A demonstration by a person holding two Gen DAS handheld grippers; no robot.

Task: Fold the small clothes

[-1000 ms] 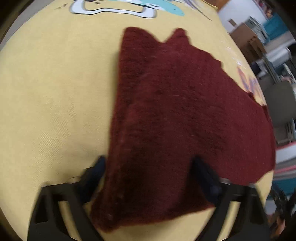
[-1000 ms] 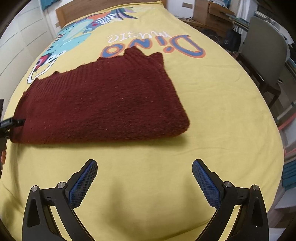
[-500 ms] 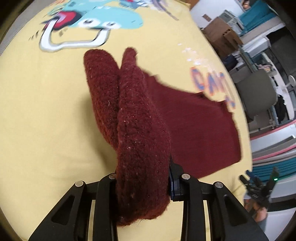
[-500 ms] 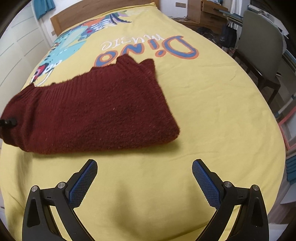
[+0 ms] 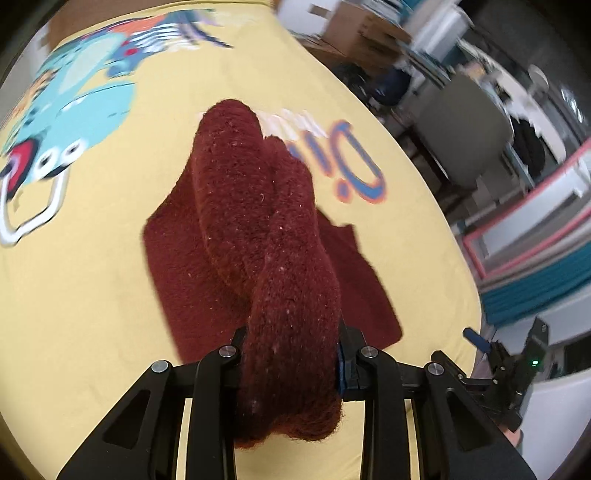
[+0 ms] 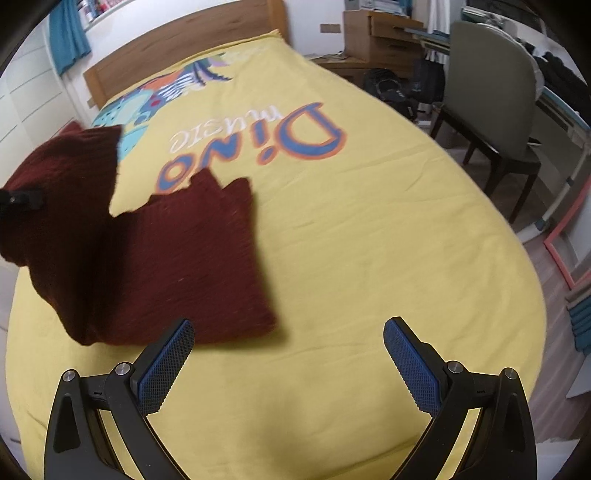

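Note:
A dark red knitted garment (image 5: 266, 236) lies on the yellow bed cover (image 5: 74, 302). My left gripper (image 5: 291, 365) is shut on one end of it, and that end hangs lifted in a thick fold over the part still lying flat. In the right wrist view the garment (image 6: 192, 266) fills the left side, its raised end (image 6: 62, 192) held up by the left gripper at the frame's left edge. My right gripper (image 6: 286, 365) hovers open over bare cover, just in front of the garment's near right corner, with nothing between its fingers.
The cover carries a dinosaur print (image 5: 66, 107) and the word "Dino" (image 6: 266, 147). A wooden headboard (image 6: 177, 55) stands at the far end. To the right of the bed are a grey chair (image 6: 491, 110), a wooden desk (image 6: 380, 33) and a dark bag (image 6: 391, 92).
My left gripper has shut on the garment's end, lifted it and carried it over the flat part. The right gripper drew slightly nearer to the garment, still open.

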